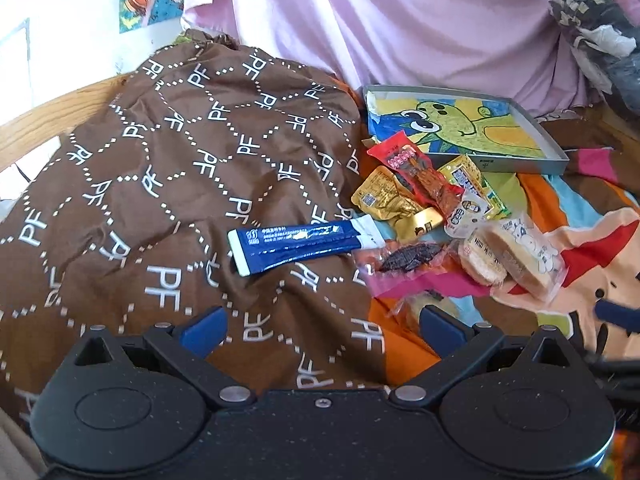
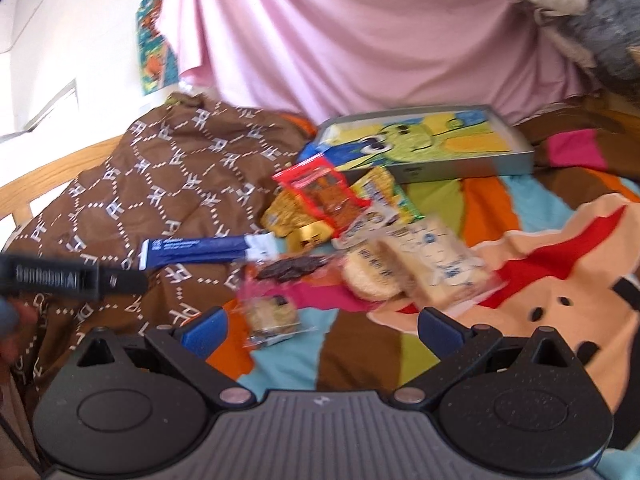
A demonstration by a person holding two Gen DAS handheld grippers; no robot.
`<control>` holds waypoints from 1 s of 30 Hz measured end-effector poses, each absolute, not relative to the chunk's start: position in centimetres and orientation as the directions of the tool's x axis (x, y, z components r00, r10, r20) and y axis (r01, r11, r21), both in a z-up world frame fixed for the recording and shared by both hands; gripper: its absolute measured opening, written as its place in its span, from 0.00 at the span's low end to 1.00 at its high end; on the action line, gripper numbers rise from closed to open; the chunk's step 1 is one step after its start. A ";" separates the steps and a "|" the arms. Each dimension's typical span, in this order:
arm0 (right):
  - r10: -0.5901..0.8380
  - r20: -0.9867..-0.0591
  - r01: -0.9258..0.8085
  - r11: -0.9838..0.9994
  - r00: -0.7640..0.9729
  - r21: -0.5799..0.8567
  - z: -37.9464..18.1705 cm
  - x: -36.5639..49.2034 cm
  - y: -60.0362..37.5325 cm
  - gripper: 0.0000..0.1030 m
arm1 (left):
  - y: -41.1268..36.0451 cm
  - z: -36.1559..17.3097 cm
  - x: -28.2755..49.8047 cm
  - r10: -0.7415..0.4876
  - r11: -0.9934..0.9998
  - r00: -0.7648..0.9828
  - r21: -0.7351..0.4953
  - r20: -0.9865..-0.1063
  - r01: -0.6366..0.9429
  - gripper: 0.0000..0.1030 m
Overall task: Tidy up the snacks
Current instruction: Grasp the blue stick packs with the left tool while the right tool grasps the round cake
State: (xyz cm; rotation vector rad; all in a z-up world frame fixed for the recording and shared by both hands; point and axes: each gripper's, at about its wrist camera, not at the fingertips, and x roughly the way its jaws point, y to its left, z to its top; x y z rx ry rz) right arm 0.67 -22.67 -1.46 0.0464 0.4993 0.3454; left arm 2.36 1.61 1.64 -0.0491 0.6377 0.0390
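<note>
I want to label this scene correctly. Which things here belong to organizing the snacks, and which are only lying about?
Belong to the job:
- snack pile
- blue sachet
- small wrapped cake
- grey tray with a cartoon picture inside
- left claw and right claw, both open and empty

Just lying about:
- brown PF-print fabric
- colourful bedsheet
- pink curtain

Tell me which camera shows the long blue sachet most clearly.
The left wrist view: the blue sachet lies sharp on the brown cloth, its white end and print lines distinct. The right wrist view also shows it whole, but motion blur smears its print.
</note>
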 end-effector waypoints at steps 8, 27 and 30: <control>0.364 -0.520 -0.365 0.925 0.773 0.105 -3.0 4.0 -20.2 1.00 | 2.2 2.4 7.2 -0.016 0.990 0.824 0.108 -0.566 0.094 0.99; 0.375 -0.598 -0.440 0.897 0.708 0.042 -4.9 8.4 -17.3 1.00 | 0.4 -3.6 15.4 -0.251 0.809 0.790 0.326 -0.560 0.489 0.96; 0.377 -0.615 -0.467 0.884 0.692 0.016 -5.1 9.2 -16.6 1.00 | 0.8 -4.1 16.2 -0.236 0.821 0.772 0.305 -0.591 0.484 0.95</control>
